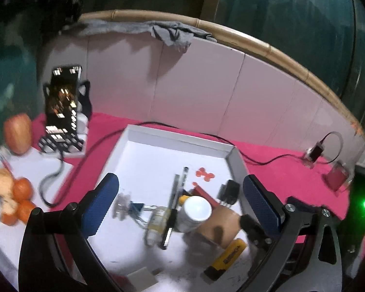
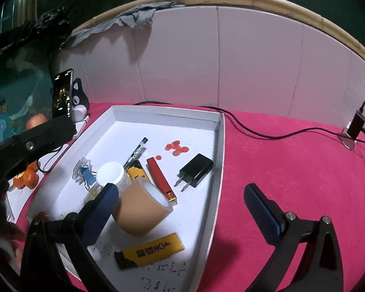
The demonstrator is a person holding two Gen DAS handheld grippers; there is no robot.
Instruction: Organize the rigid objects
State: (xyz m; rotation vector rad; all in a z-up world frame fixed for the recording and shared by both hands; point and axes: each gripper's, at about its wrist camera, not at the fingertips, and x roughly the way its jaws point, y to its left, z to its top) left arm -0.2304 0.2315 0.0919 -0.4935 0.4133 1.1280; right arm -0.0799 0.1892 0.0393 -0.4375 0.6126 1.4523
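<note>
Both grippers wide open, nothing held. Tape roll [image 2: 143,209] lies on its side in tray [image 2: 219,146], touching right gripper [image 2: 182,194] left finger; left gripper [image 1: 180,199] farther

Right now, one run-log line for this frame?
left gripper: open, empty | right gripper: open, empty | white tray: tape roll, white-capped bottle, charger plug, pen inside

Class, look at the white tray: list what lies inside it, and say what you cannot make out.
Inside the tray: tape roll, white-capped bottle, pen, red bar, black charger, two yellow lighters, blue clip, red marks. The tape hides what lies under it.
</note>
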